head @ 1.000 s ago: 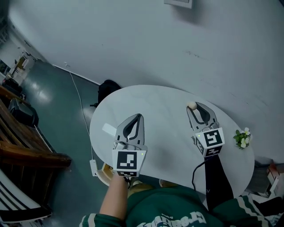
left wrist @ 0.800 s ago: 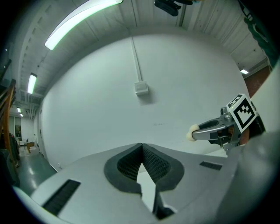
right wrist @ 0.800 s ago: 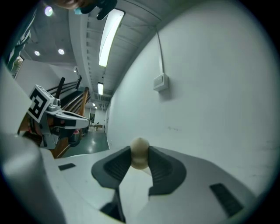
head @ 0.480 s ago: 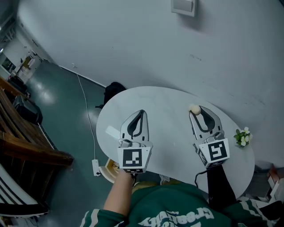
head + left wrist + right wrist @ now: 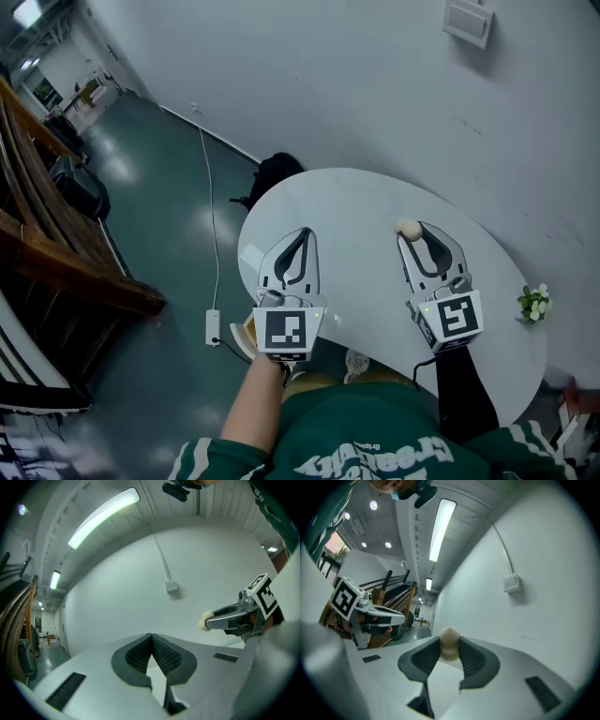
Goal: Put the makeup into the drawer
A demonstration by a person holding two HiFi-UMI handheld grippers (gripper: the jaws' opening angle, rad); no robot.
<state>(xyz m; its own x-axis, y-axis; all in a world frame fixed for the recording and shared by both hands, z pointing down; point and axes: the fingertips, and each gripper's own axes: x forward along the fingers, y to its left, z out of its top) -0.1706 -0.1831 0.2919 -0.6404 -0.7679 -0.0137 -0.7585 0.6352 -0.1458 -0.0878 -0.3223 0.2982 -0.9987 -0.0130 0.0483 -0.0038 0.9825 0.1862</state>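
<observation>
We have swung along above the counter (image 5: 356, 202): right gripper (image 5: 413, 231) clamped on the puff (image 5: 407, 227), left gripper (image 5: 304, 232) closed, empty (drawer unseen).

A matt, finely pored foam surface is shown by the cream makeup sponge (image 5: 449, 647). The left tongs (image 5: 151, 638) and right tongs (image 5: 450, 639) are faced with dark, ribbed, rubber-like pads (image 5: 165, 654) set in smooth grey plastic. The desk (image 5: 337, 211) is seen as smooth, matt white, the floor (image 5: 159, 197) as glossy, and the wooden beams (image 5: 66, 272) as varnished.
</observation>
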